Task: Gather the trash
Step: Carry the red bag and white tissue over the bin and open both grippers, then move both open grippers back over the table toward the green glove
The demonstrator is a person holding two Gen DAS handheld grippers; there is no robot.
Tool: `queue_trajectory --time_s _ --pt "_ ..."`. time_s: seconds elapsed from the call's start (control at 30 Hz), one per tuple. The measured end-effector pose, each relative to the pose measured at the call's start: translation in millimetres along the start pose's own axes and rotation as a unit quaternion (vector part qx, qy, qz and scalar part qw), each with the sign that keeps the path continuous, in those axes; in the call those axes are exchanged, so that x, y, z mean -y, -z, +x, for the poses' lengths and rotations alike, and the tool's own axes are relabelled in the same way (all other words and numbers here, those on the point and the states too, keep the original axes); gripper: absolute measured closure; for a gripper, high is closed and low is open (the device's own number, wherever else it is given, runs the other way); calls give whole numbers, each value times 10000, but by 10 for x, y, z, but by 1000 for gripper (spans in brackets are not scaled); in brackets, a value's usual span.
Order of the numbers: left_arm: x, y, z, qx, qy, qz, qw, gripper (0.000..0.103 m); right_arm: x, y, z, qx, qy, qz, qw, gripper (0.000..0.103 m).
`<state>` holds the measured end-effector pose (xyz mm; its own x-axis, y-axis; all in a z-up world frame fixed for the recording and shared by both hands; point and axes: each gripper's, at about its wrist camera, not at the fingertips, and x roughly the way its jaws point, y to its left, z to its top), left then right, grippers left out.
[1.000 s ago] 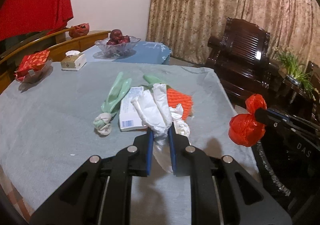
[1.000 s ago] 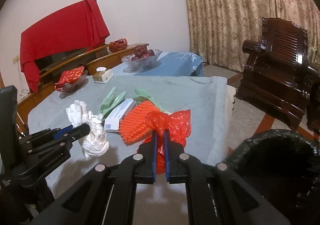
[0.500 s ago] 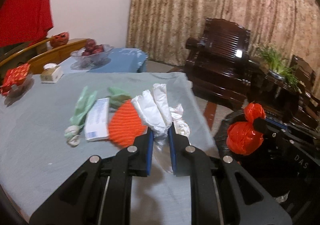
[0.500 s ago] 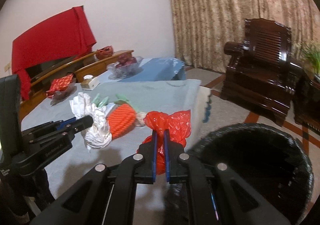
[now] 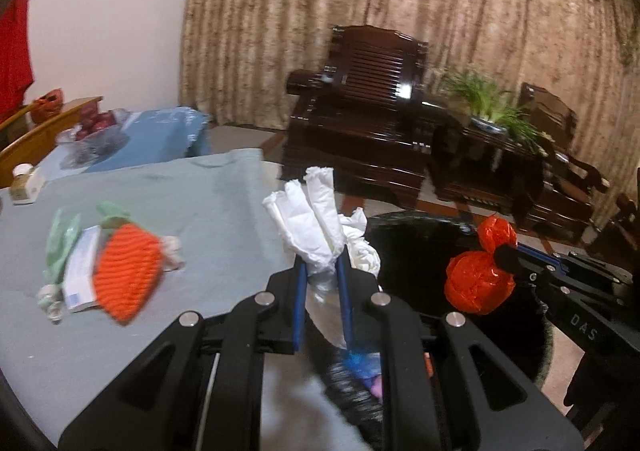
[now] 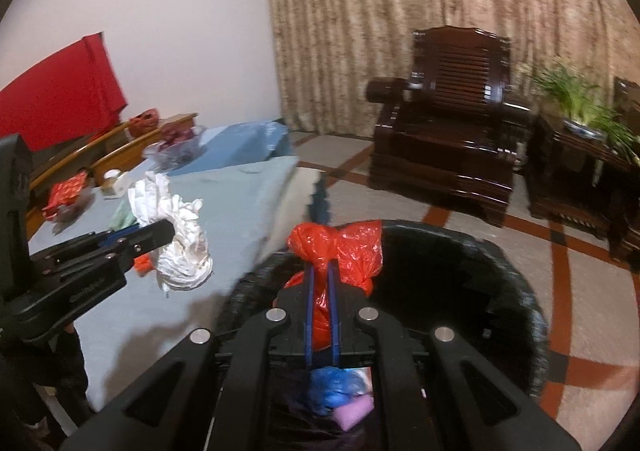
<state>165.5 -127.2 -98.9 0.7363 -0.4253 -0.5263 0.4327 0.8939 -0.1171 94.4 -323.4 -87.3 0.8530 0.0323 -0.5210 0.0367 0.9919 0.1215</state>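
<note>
My left gripper (image 5: 321, 269) is shut on a crumpled white plastic bag (image 5: 316, 219) and holds it at the table's right edge, beside the bin; the bag also shows in the right wrist view (image 6: 176, 239). My right gripper (image 6: 321, 271) is shut on a knotted red plastic bag (image 6: 340, 247) and holds it over the open black-lined trash bin (image 6: 500, 263). The red bag also shows in the left wrist view (image 5: 478, 275), above the bin (image 5: 408, 247). Blue and pink trash (image 6: 340, 391) lies inside the bin.
On the grey-clothed table (image 5: 224, 203) lie an orange foam net (image 5: 128, 271), a white box (image 5: 80, 271) and a green bag (image 5: 60, 243). A fruit bowl (image 5: 92, 131) stands behind. A dark wooden armchair (image 6: 448, 139) and a plant (image 6: 580, 99) stand past the bin.
Both grippers have swung right, off the table toward the bin, each still holding its bag. The red bag is now over the bin opening.
</note>
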Motion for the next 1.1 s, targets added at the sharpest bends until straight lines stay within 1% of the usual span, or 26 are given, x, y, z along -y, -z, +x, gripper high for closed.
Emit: queue_trajectory --time_s 0.2,0.43,0.53,0.6,0.63,0.67,0.7,0.73,0.77,0.8,0.83,0.9,0.93,0.97,1.0,1.03,1.1 --pt "356 50 239 -162 383 162 9990 89 382 53 -70 5 411 228 9989 97" --pt "571 105 474 -346 582 307 9972 89 568 132 -35 -115 628 383 9972 97" --pt "631 151 571 -463 688 355 9959 86 596 175 -15 -182 671 417 9967 97" --pt "645 172 613 -526 741 343 9953 74 609 208 -4 -224 708 435 9963 96" --pt "647 185 627 -556 751 338 9950 68 614 221 5 -257 740 442 9960 94" --pt "643 196 632 -569 746 331 9950 55 617 231 13 -299 768 447 9956 92" --pt "626 205 626 -558 747 304 9952 49 625 241 22 -333 815 448 9951 92" --pt "608 210 616 -545 756 287 9952 47 642 243 27 -342 848 448 9948 92" --pt "603 205 605 -538 749 283 9953 43 654 247 30 -363 891 454 9943 87" --pt "592 204 602 -523 713 285 9957 37 670 257 30 -373 917 460 9940 72" --pt "567 206 590 -497 664 281 9962 34 679 262 28 -382 988 474 9932 65" --pt "519 207 562 -476 638 253 9965 28 662 256 18 -366 1101 464 9922 36" --pt "483 209 545 -459 599 231 9969 25 653 250 17 -353 1146 442 9918 28" --pt "439 211 521 -427 546 202 9974 20 640 245 16 -340 1207 416 9912 18" --pt "417 200 496 -405 519 181 9977 17 619 236 7 -308 1243 393 9910 16" --pt "361 193 452 -362 482 142 9981 17 619 233 2 -293 1227 388 9913 15" --pt "268 167 394 -295 407 114 9987 14 609 220 -4 -254 1188 389 9918 10"
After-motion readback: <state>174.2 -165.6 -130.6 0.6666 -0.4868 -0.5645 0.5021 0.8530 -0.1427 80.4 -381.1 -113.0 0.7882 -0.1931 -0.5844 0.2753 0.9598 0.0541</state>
